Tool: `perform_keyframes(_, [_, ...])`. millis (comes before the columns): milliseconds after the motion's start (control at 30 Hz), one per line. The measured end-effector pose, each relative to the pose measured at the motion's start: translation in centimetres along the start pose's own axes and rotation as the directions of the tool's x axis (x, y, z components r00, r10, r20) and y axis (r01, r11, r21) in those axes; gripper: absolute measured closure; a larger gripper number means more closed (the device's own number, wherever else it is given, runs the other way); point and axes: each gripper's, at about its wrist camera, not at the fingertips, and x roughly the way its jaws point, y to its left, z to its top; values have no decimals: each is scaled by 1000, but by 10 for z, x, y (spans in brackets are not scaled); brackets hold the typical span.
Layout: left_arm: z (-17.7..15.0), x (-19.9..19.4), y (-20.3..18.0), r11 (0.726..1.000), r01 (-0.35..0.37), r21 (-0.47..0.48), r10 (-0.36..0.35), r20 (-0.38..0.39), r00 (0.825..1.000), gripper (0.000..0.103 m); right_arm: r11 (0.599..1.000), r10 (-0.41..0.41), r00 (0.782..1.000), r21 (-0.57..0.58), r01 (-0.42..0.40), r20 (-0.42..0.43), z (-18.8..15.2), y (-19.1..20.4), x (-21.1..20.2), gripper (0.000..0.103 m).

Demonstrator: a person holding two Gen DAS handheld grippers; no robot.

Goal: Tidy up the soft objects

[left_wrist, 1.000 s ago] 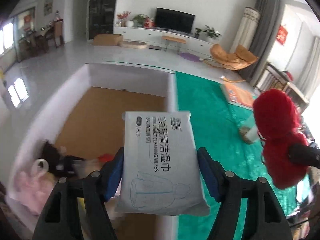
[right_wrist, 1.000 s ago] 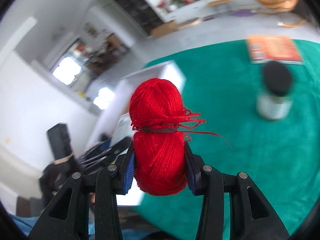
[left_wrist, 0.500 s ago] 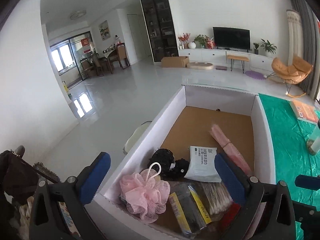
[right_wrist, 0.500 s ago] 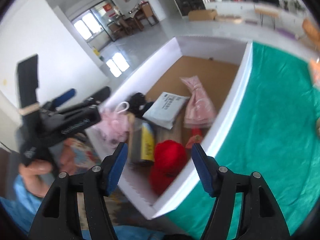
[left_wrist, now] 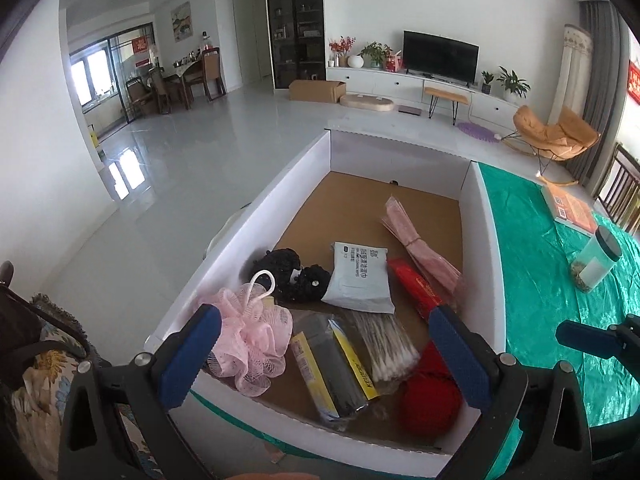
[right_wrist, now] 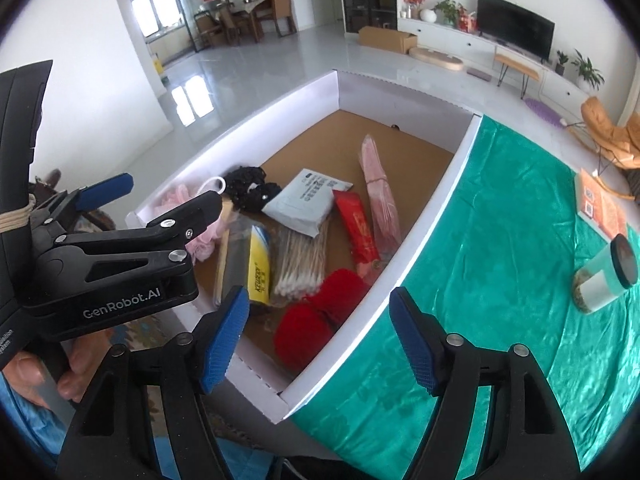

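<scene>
A white cardboard box (left_wrist: 480, 240) with a brown floor holds the items. The red yarn ball (left_wrist: 430, 400) lies in its near right corner; it also shows in the right wrist view (right_wrist: 316, 316). The white wipes pack (left_wrist: 360, 276) lies in the middle, also in the right wrist view (right_wrist: 306, 200). A pink bath pouf (left_wrist: 252, 340) sits at the near left. My left gripper (left_wrist: 324, 356) is open and empty above the box's near end. My right gripper (right_wrist: 320, 328) is open and empty above the near right corner.
The box also holds black scrunchies (left_wrist: 292, 276), cotton swabs (left_wrist: 384, 344), a yellow-grey pack (left_wrist: 336, 368), a red tube (left_wrist: 416, 284) and a pink bundle (left_wrist: 420, 248). A jar (left_wrist: 596, 264) and an orange book (left_wrist: 568, 208) lie on the green tablecloth (left_wrist: 540, 280).
Both grippers have opened. The wipes pack left my left gripper and the red yarn left my right gripper; both now lie in the box. Both grippers have pulled back above the box.
</scene>
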Motion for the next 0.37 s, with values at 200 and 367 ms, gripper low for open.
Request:
perform_keyframes(200, [0, -7, 3, 1000, -16, -13, 16, 16, 1000, 0, 999, -18, 1000, -30, 18, 8, -2, 6, -4, 27])
perform_keyframes(367, [-3, -16, 6, 999, -32, -41, 34, 49, 998, 0, 999, -14, 1000, -41, 15, 22, -4, 9, -6, 27])
